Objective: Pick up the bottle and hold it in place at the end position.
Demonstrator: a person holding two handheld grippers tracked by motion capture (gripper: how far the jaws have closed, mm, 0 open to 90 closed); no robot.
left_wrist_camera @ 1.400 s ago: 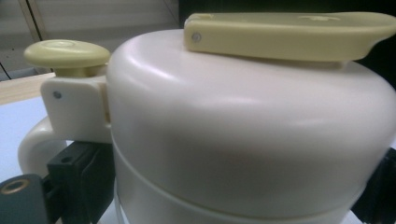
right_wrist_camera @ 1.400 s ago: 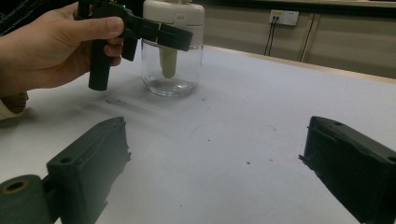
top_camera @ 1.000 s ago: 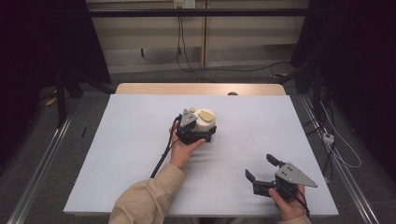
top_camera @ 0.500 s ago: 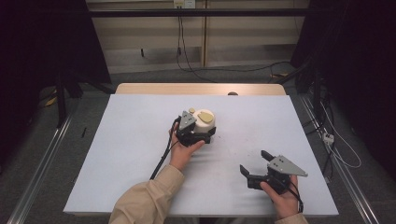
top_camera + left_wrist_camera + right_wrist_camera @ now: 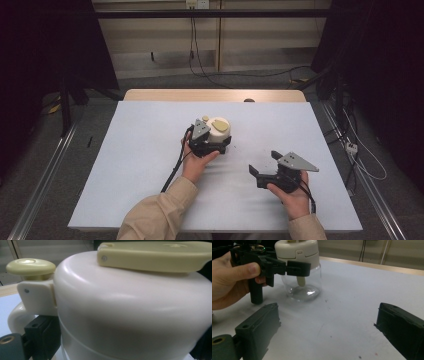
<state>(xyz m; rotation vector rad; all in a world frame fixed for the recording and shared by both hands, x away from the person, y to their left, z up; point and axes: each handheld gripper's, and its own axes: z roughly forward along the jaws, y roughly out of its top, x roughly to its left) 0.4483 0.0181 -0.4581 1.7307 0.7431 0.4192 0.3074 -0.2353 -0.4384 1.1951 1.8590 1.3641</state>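
The left gripper (image 5: 216, 141) clamped the cream-lidded clear glass jar (image 5: 218, 131) at frame centre; the right gripper (image 5: 266, 164), jaws apart, needed a level, centred approach.

Dim room, pale counter in the middle

The counter (image 5: 140, 165) has a wooden far edge; grey floor (image 5: 160, 82) around it, cables (image 5: 200, 60) trailing past a beige wall (image 5: 150, 35), dark curtains (image 5: 40, 50) both sides.

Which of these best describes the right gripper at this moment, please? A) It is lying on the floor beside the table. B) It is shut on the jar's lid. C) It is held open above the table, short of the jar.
C: in the right gripper view its two black fingers stand wide apart with bare table between them, and the jar stands farther ahead at the left gripper.
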